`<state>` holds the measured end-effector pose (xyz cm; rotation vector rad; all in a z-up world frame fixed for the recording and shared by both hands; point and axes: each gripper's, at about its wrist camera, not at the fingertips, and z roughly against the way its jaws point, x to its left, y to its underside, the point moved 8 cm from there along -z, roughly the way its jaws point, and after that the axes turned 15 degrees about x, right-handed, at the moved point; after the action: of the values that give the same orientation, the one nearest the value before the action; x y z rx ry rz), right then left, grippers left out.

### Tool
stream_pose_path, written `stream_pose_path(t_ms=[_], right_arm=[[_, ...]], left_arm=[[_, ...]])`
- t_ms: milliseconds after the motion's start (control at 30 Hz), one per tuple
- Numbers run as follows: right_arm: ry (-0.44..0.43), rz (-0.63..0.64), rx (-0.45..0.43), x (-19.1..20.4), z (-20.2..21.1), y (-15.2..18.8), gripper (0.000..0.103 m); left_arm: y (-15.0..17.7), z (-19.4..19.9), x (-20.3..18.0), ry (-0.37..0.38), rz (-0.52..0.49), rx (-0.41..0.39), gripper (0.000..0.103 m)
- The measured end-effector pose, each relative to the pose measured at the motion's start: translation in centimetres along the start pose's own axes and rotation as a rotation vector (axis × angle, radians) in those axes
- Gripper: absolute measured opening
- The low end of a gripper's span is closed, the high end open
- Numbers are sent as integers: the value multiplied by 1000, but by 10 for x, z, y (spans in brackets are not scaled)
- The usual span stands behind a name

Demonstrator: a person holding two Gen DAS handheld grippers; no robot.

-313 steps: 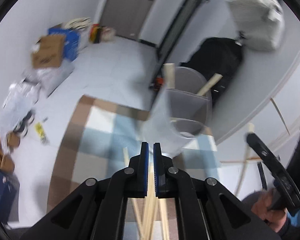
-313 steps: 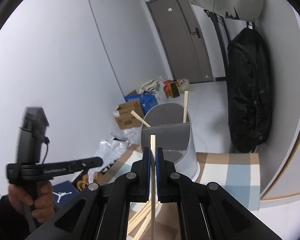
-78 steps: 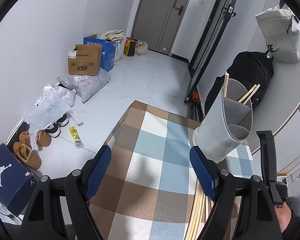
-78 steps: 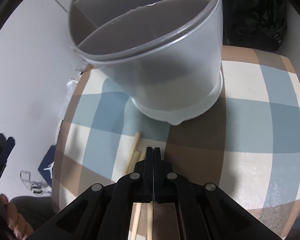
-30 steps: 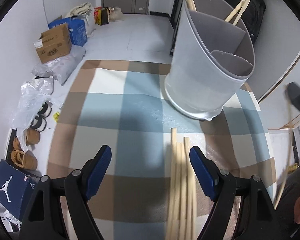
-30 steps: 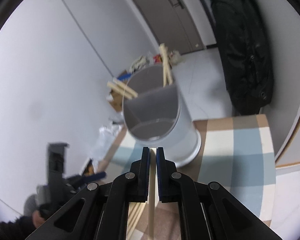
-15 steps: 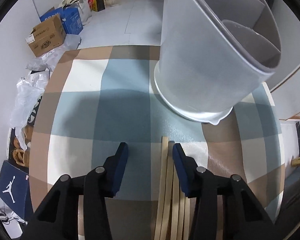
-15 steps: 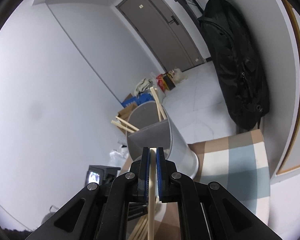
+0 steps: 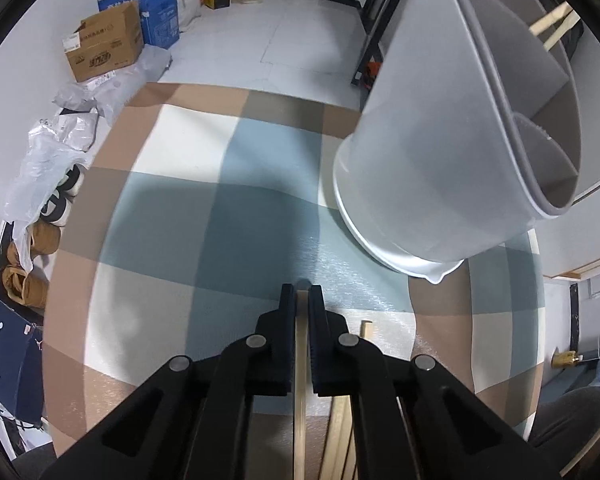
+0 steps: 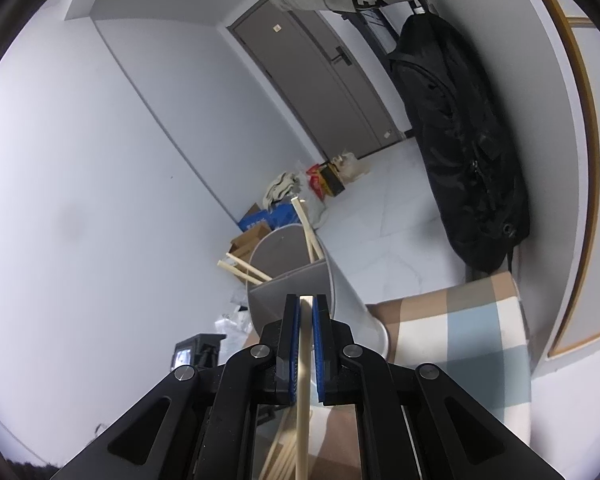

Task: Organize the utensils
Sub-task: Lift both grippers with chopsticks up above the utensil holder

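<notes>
You have one grey divided utensil holder point(image 9: 428, 152) and four chopsticks point(image 10: 306, 232) standing in it. Each of your two tongs point(image 9: 301, 292) grips one chopstick point(image 9: 300, 364). One cardboard box point(image 9: 104, 50), one black bag point(image 10: 460, 148).

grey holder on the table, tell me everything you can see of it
The holder is a round, pale grey tub, plastic by its look, widening from a lipped base to a darker rim. Flat dividers split the inside into compartments. It stands upright on the checked cloth, beyond both tools. Pale wooden chopsticks lean out of the two far compartments; the near one looks empty. Neither tool touches it.
</notes>
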<state>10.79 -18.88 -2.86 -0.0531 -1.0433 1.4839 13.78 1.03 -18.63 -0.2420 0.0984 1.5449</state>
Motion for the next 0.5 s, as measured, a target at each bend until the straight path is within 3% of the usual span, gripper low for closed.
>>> stream_pose_path(t_ms=[300,500], right_arm=[[24,31,-79,4,11,-4,6],[24,71,-111,19,17,-6,6]], left_arm=[[9,47,-5,4,2,-141,2],[12,89,-11,53,-18,-267,2]])
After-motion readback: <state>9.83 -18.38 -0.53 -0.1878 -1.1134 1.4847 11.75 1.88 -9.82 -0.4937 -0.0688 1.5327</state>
